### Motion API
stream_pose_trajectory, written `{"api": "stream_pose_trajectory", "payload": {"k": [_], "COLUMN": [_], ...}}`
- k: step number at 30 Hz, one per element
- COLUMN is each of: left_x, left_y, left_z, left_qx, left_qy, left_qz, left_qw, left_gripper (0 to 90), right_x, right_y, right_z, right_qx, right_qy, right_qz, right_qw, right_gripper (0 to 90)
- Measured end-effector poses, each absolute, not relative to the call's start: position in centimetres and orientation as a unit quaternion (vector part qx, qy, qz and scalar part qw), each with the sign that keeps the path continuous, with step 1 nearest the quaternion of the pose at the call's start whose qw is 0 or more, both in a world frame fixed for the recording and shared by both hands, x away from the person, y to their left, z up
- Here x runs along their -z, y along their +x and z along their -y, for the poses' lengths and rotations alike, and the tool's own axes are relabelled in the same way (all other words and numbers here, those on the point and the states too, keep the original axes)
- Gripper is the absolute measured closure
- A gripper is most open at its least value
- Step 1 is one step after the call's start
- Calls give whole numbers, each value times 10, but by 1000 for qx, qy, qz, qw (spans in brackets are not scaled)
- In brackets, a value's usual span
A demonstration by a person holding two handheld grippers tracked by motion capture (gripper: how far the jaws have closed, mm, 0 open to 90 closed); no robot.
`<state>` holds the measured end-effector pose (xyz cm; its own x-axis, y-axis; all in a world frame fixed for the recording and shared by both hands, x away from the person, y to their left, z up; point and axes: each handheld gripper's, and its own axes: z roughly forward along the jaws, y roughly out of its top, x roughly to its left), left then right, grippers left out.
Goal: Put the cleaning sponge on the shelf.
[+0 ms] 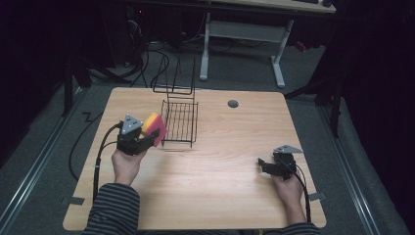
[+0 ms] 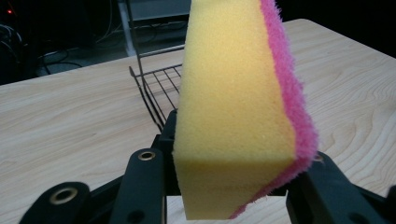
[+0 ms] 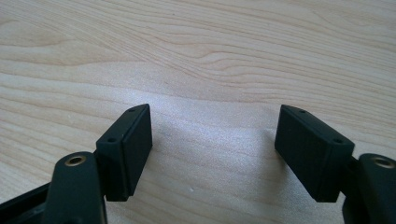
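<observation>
At centre left of the high view, the left claw grips a sponge upright just beside the rack, which it should probably enter level, while the right claw waits wide, empty, above the counter.

overhead light brightens the table against dark surroundings, leaving soft glare between the right gripper's jaws, whose near parts blur slightly; the high view is grainy.

Porous foam sponge, fuzzy pink face; matt wood-grain table.
</observation>
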<state>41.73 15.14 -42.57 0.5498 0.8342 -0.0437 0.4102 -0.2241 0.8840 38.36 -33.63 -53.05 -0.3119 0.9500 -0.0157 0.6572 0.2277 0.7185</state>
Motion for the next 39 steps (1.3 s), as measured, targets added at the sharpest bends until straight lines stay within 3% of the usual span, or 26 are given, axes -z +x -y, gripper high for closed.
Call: {"api": "stream_pose_trajectory", "payload": {"k": [39], "left_x": [443], "left_y": [495], "left_z": [-93], "left_qx": [-234], "left_qy": [772], "left_qz": [-402], "left_qw": [433], "left_gripper": [613], "right_x": [531], "right_y": [384], "right_z": [336], "right_qx": [-312], "right_qy": [537], "right_qz": [-748], "right_qw": [235], "right_gripper": [279]}}
